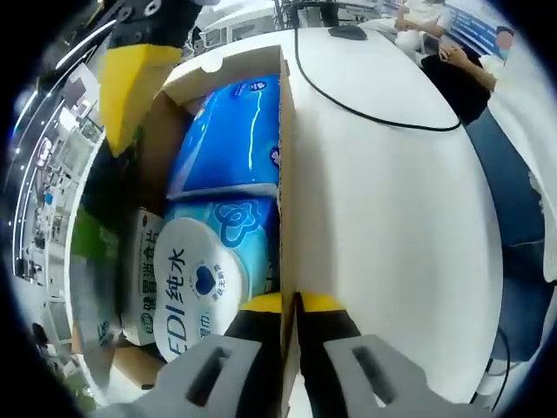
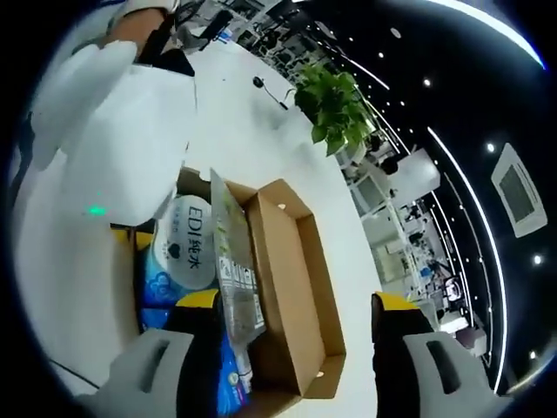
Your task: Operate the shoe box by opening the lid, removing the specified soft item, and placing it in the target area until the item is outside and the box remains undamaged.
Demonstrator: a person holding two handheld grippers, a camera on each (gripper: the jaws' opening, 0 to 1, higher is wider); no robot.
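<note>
Left tool point(image 1: 290, 306) astride box wall point(image 1: 285, 174)

White table point(image 1: 392, 226) with open shoe box point(image 2: 300, 287), black cable point(image 1: 348, 104), potted plant point(image 2: 335, 109)

Brown cardboard shoe box point(image 2: 291, 287) sitting open on white table, lid point(image 2: 300, 261) standing folded back, blue-and-white soft tissue packs point(image 1: 228, 165) lying packed inside, one side wall point(image 1: 285, 174) standing upright.

Office: desks, monitors point(image 2: 380, 185), plant point(image 2: 335, 104)
</note>
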